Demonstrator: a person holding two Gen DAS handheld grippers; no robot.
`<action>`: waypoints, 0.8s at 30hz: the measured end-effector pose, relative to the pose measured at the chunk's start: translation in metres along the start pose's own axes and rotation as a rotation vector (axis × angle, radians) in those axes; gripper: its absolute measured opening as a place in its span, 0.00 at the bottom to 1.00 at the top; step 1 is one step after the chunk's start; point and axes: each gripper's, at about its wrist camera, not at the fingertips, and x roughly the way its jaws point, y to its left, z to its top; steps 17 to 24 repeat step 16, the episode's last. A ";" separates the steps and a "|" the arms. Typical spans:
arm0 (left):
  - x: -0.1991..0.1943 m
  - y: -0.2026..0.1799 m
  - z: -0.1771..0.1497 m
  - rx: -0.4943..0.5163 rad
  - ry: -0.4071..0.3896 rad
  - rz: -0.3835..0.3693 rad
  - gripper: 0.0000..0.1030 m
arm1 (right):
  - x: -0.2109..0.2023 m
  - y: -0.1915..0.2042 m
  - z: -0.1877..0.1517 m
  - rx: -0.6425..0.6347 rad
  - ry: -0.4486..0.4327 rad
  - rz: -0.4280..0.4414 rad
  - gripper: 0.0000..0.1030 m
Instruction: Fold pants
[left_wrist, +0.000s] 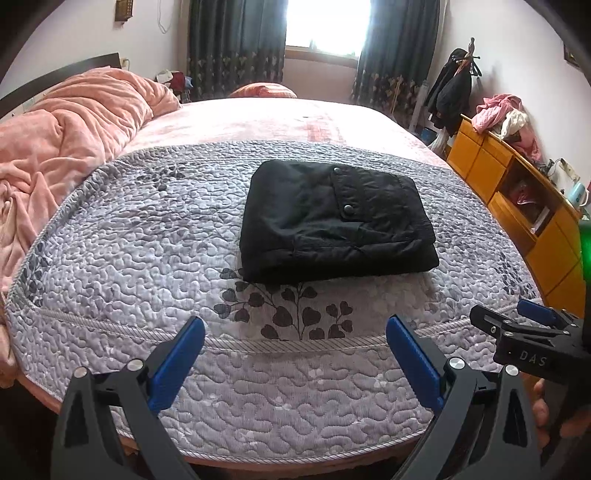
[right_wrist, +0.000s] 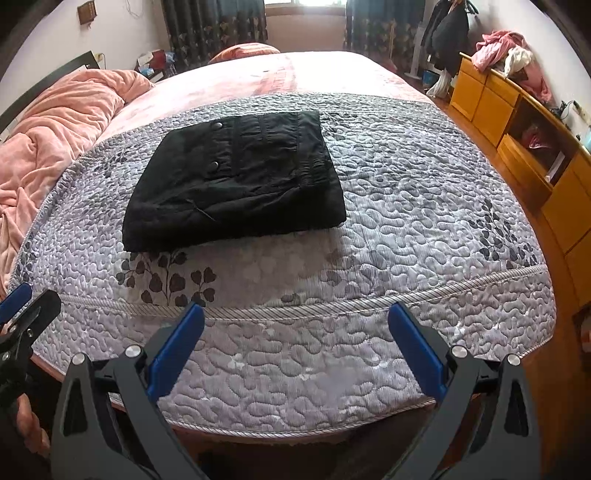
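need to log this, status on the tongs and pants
Left tongs open, empty. Right tongs open, empty. Black pants folded flat on grey quilt. Nothing in the way.

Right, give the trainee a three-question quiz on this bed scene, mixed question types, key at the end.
1. True or false: the black pants lie folded in a compact stack on the grey quilt.
2. Multiple choice: the left gripper and right gripper are: A) both shut on cloth; B) both open and holding nothing; C) one open, one shut.
3. Fill in: bunched up at the left of the bed lies a pink ____.

Key: 1 true; 2 B; 3 blanket.
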 end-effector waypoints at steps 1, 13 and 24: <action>0.000 0.000 0.000 0.000 0.000 -0.003 0.96 | 0.000 0.000 0.000 0.000 0.001 -0.001 0.96; 0.005 0.001 0.000 0.004 0.018 -0.010 0.96 | 0.002 -0.002 0.000 0.003 0.002 -0.004 0.96; 0.005 0.000 0.000 0.010 0.018 -0.011 0.96 | 0.003 -0.002 0.000 0.003 0.002 -0.004 0.96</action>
